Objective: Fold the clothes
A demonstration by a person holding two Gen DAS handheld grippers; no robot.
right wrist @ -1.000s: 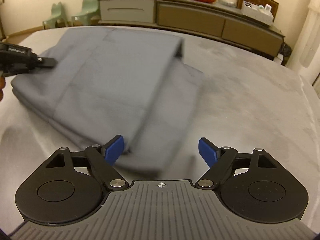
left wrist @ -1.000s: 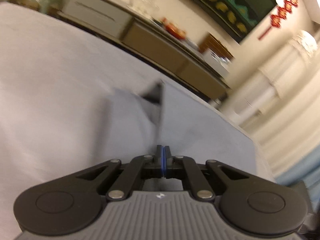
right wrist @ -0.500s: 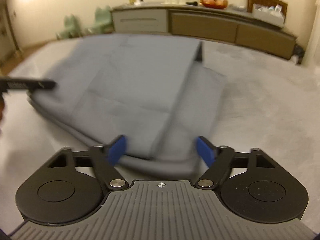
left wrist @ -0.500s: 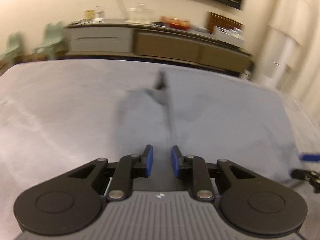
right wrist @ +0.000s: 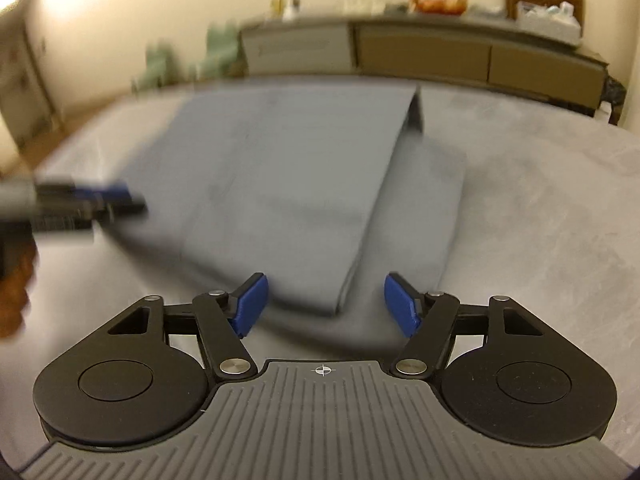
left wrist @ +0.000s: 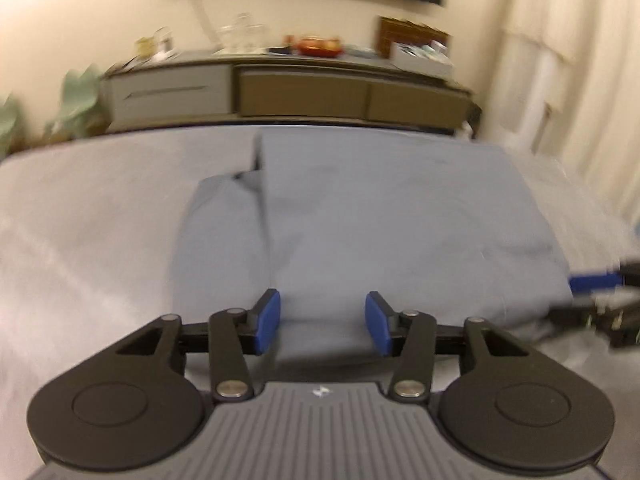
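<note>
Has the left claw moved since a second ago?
Yes. The left claw rolled level against the sideboard, backed off the garment's fold, and its jaws are opening.

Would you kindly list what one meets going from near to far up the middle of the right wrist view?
Right claw → folded grey garment → bare grey tabletop → long sideboard → cream wall.

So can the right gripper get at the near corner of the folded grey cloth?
Probably yes: the right gripper, jaws closing, already straddles the folded grey cloth at its near corner, with nothing between the pads and fabric.
</note>
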